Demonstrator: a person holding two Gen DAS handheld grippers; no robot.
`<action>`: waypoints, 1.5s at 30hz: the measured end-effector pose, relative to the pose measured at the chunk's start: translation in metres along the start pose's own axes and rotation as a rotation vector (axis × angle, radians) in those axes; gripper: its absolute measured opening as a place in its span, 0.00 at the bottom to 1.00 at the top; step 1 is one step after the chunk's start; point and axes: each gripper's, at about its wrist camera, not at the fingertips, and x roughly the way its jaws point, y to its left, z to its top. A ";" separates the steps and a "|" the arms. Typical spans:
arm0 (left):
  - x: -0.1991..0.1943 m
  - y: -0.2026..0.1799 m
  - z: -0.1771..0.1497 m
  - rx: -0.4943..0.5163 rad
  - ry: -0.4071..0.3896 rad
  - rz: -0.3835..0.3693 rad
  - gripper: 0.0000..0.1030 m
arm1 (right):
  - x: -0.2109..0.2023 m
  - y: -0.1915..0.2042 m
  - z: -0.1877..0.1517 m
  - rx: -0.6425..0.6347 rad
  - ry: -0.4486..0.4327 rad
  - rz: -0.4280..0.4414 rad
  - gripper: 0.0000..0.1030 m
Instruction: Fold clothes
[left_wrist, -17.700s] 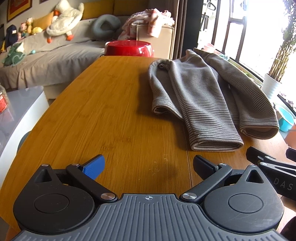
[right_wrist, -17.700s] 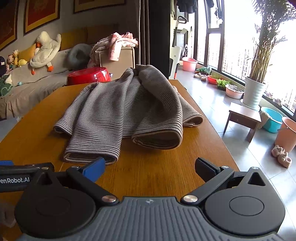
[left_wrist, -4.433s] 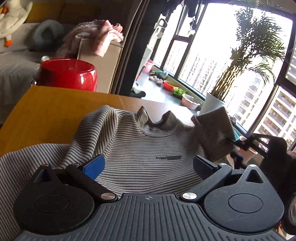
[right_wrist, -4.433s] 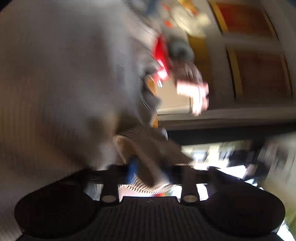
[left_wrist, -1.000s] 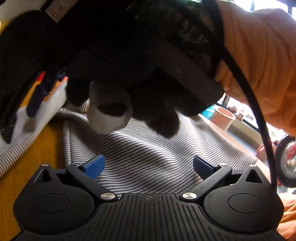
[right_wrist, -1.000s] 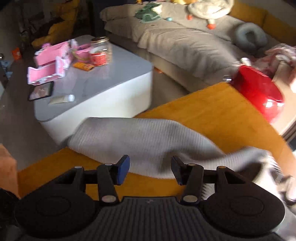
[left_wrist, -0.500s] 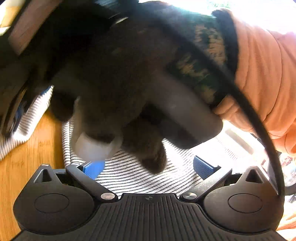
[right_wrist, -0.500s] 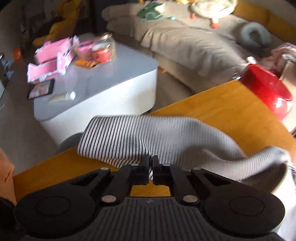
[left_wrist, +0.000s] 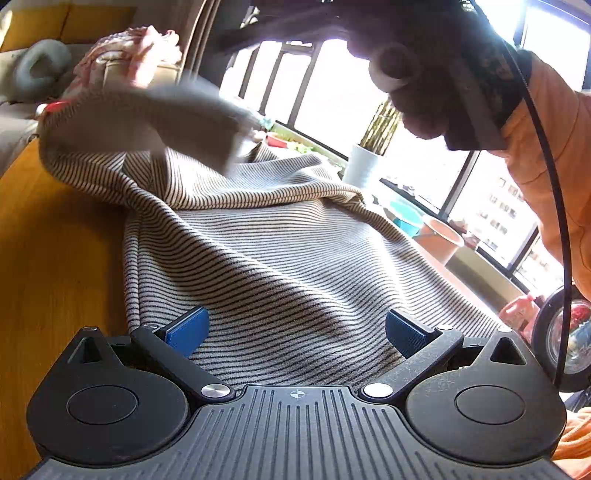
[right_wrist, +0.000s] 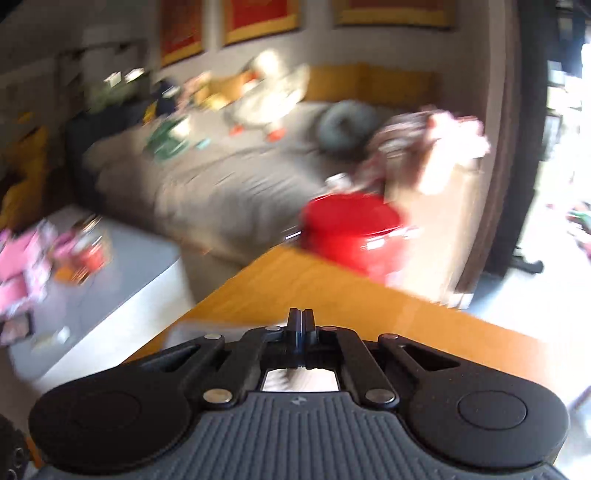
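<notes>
Lifted since a second ago, one sleeve of the grey striped knit sweater (left_wrist: 280, 258) hangs blurred above the wooden worktop (left_wrist: 55, 258). Right claw (right_wrist: 301, 332) is clamped tight, cloth glimpsed beneath it; left claw (left_wrist: 295, 328) gapes wide over the sweater's body near the worktop's window-side edge.

Your striped knit sweater (left_wrist: 280, 251) lies on the wooden table (left_wrist: 55, 266), the red round pot (right_wrist: 354, 229) beyond its far edge.

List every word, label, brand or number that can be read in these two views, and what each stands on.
None can be read.
Striped sweater: no print shows on the part in view.
Left gripper and right gripper: only a small round crosshair mark on each body, no letters.
Framed pictures on the wall: too blurred to tell whether they carry writing.
Items on the low white table: too blurred to read.
</notes>
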 end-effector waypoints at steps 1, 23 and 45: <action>0.001 0.002 0.002 0.002 0.001 0.002 1.00 | -0.007 -0.014 -0.001 0.028 -0.011 -0.033 0.00; -0.023 0.006 0.042 -0.015 -0.097 0.446 0.79 | -0.016 -0.033 -0.106 0.064 0.098 -0.035 0.37; -0.014 0.028 0.041 -0.097 -0.041 0.375 0.88 | 0.012 0.023 -0.099 0.342 0.113 0.276 0.04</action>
